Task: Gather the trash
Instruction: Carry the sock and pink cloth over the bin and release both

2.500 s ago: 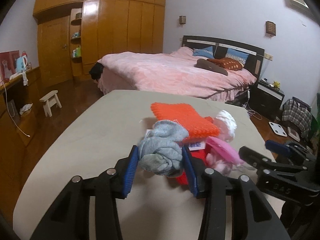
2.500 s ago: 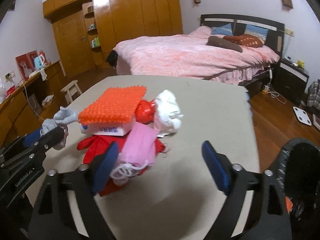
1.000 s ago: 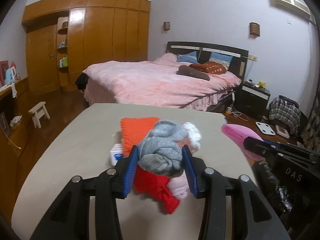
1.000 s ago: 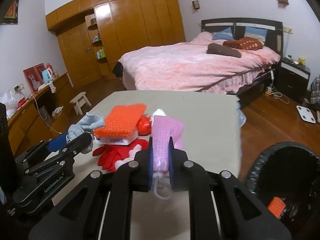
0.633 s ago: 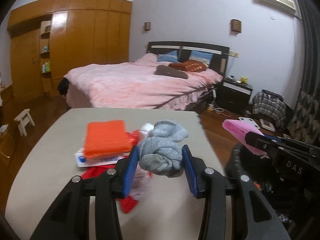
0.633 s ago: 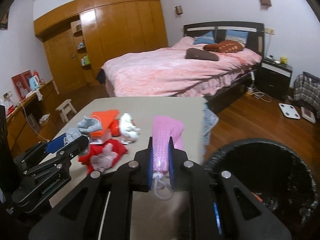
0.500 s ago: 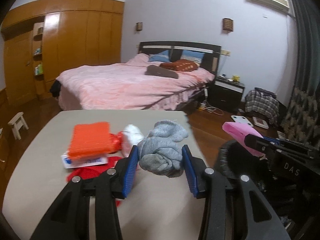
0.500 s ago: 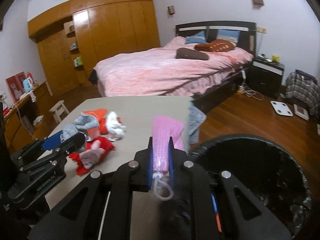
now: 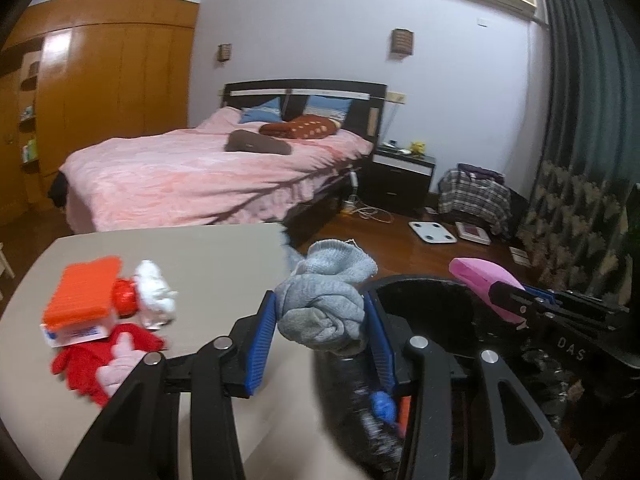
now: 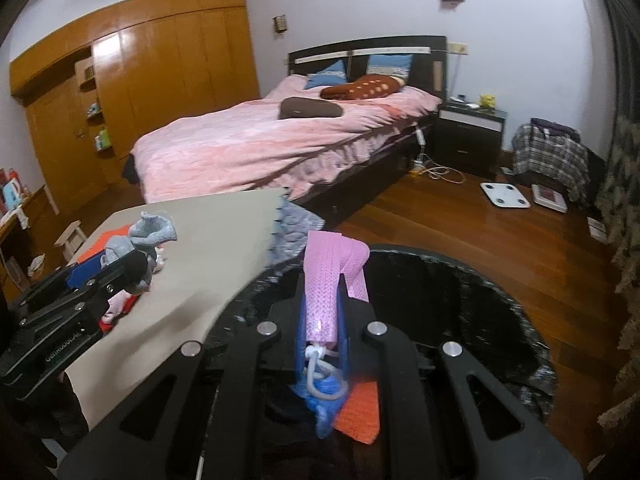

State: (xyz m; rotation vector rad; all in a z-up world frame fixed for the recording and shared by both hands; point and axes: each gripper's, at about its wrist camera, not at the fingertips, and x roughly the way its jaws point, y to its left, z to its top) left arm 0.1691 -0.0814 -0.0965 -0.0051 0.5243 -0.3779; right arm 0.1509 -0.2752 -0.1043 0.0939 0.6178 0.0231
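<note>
Gripping a balled grey sock (image 9: 326, 304), the left gripper (image 9: 320, 330) hangs right at the table (image 9: 224, 256) edge, its blue pads pressed against the sock's sides. The table's right edge runs just beside the black-lined bin (image 10: 496, 296), which stands on the wooden floor (image 10: 440, 216); beyond the bin the floor lies open up to the bed (image 10: 256, 148) and the nightstand (image 10: 470, 128). A white scale (image 10: 505, 195) lies on the floor further right. The right gripper (image 10: 322, 328) is over the bin's mouth, jaws nearly together and pinching a pink face mask (image 10: 326, 280), whose white ear loop dangles below the pads. Inside the bin lie an orange piece (image 10: 358, 416) and a blue crumpled item (image 10: 324, 400). On the table's left part sit an orange sponge (image 9: 82, 294) atop a white box, a red ball, a white wad (image 9: 154, 294) and a red cloth (image 9: 86, 364) with a pink item on it.
</note>
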